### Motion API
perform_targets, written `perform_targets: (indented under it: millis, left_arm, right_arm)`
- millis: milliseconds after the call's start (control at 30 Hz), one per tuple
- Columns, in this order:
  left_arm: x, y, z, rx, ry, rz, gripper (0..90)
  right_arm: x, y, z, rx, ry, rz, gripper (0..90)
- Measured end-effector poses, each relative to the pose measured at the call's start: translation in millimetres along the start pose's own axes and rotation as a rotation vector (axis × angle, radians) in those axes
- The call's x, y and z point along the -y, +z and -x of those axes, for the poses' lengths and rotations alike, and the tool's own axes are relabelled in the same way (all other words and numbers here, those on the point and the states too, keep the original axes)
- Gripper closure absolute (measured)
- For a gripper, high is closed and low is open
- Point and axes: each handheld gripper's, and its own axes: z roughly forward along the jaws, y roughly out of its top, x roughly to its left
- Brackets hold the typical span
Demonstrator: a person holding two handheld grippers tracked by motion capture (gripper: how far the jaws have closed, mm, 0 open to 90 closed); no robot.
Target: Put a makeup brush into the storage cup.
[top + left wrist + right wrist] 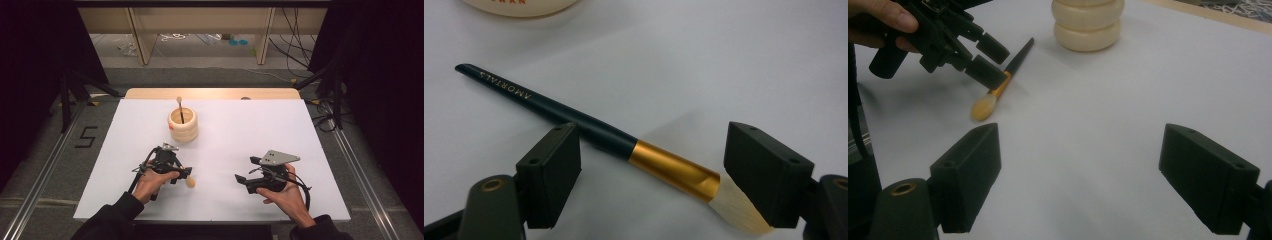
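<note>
We hold our left gripper (651,165), jaws spread, astride the dark-handled, gold-ferruled makeup brush (589,132) (handle pointing toward the cream ridged wooden cup (183,125)), its long axis slanting between them.

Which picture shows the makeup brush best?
The left gripper view: the brush lies close up, its dark handle, gold band and pale bristles all clear. The right gripper view shows it farther off, partly behind the left tongs. In the high view it is tiny.

Brush (589,131) bristles: tip cut off by the frame's lower edge in the left gripper view.
Holder (519,6): cropped at top, lettering unreadable.
Second brush (180,111): head hidden inside holder.
</note>
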Motion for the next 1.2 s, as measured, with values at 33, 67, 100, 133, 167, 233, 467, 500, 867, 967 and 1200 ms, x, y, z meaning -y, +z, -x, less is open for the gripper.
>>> perform_targets:
  millis: [33,67,100,133,167,233,467,500,867,967,1200]
  left_arm:
    - [-0.1,0.1,0.1,0.000,0.000,-0.002,23.1]
    - [-0.1,0.2,0.2,-0.001,-0.001,-0.001,23.4]
    - [-0.2,0.2,0.3,-0.001,-0.002,-0.001,23.8]
    - [-0.3,1.3,1.0,-0.002,-0.011,0.008,24.0]
    - [-0.3,2.6,1.7,-0.004,-0.020,0.014,24.4]
    - [-0.5,3.4,1.4,-0.006,-0.010,-0.003,25.3]
    - [-0.5,5.2,1.8,-0.010,0.001,-0.016,29.3]
    - [-0.6,5.4,1.8,-0.011,0.005,-0.019,29.5]
    - [-2.4,8.1,1.7,-0.005,0.010,-0.037,32.5]
    - [-3.8,5.5,0.5,-0.006,0.047,-0.075,33.7]
    - [-4.4,3.8,-3.6,-0.002,0.086,-0.087,41.0]
  right_arm:
    - [0.0,0.0,0.1,-0.001,0.000,0.000,17.7]
    - [0.1,0.4,0.1,-0.002,0.001,0.003,17.7]
    - [0.1,-0.1,0.0,0.002,0.001,-0.001,17.7]
    - [0.1,0.1,0.0,0.001,0.001,0.000,17.7]
    - [0.0,-0.1,0.0,0.001,0.001,-0.002,17.7]
    - [0.0,0.1,-0.1,-0.001,0.000,-0.003,17.7]
    - [0.0,0.3,-0.2,-0.003,0.000,-0.003,17.7]
    - [0.0,0.3,-0.1,-0.003,-0.001,-0.002,17.7]
    - [-0.1,0.3,-0.4,-0.005,0.001,-0.001,17.7]
    - [-0.1,0.1,-0.2,-0.002,0.000,-0.002,17.8]
    - [-0.1,0.0,-0.2,-0.002,-0.001,-0.003,17.7]
